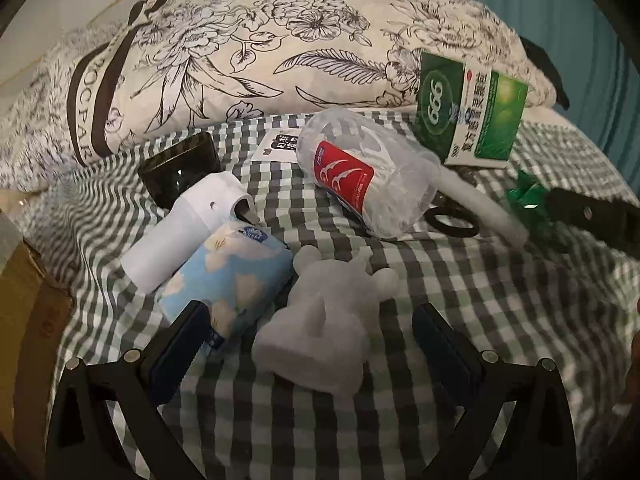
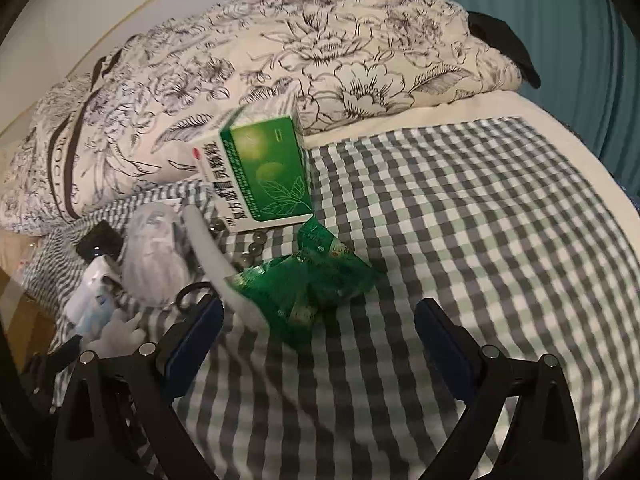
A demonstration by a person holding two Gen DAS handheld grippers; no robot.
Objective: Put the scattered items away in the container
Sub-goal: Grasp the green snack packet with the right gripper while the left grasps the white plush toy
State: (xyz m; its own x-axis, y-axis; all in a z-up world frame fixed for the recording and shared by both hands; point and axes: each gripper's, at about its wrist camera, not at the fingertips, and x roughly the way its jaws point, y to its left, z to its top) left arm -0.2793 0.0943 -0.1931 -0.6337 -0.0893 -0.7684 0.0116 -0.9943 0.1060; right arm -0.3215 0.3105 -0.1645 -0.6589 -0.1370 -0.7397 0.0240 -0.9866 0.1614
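Items lie scattered on a checked bedsheet (image 1: 460,320). In the left wrist view my left gripper (image 1: 312,344) is open, its jaws either side of a white bear figurine (image 1: 320,320). A blue tissue pack (image 1: 228,280), a white dispenser (image 1: 188,224), a dark glass jar (image 1: 180,168), a clear plastic bottle (image 1: 360,184), a white tube (image 1: 484,204), scissors (image 1: 452,222) and a green medicine box (image 1: 468,116) lie beyond. In the right wrist view my right gripper (image 2: 320,336) is open and empty just short of a green packet (image 2: 308,284); the medicine box (image 2: 260,172) stands behind it.
A floral pillow (image 1: 260,52) lies along the back of the bed. A teal curtain (image 2: 540,20) hangs at the right. A brown cardboard box edge (image 1: 36,340) shows at the far left. The right gripper's finger (image 1: 592,216) shows at the right edge.
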